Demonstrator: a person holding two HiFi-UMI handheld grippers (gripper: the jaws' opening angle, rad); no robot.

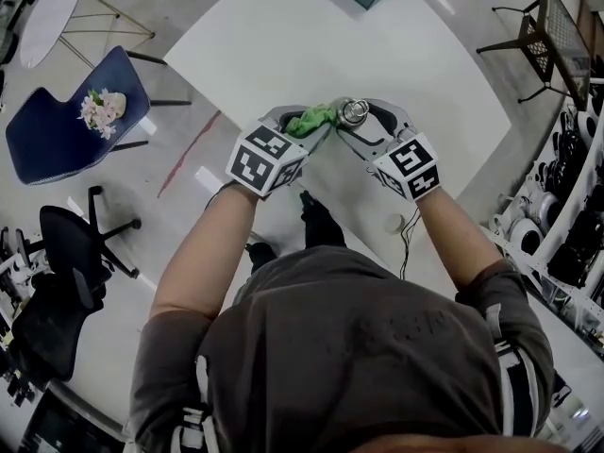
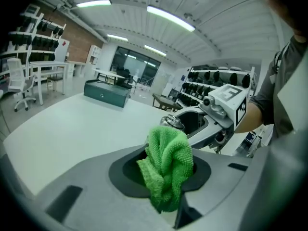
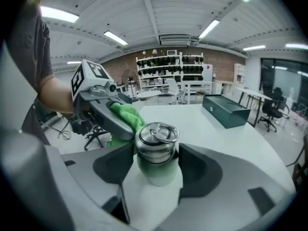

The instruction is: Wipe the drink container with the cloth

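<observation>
A steel drink container [image 3: 156, 146] with a ring lid and a green-white body stands upright between the jaws of my right gripper [image 3: 155, 162], which is shut on it. In the head view the container [image 1: 354, 112] is held above the white table [image 1: 283, 55]. My left gripper [image 2: 166, 170] is shut on a bunched green cloth [image 2: 166, 165]. The cloth [image 1: 312, 119] sits against the container's left side, and the right gripper view shows the cloth [image 3: 126, 115] just behind the lid. The container's lid [image 2: 173, 121] peeks over the cloth in the left gripper view.
A dark green metal box [image 3: 226, 110] lies on the table's far side. A blue chair with flowers [image 1: 80, 116] and a black office chair [image 1: 66, 262] stand to the left of the table. Shelves with equipment [image 1: 566, 206] line the right side.
</observation>
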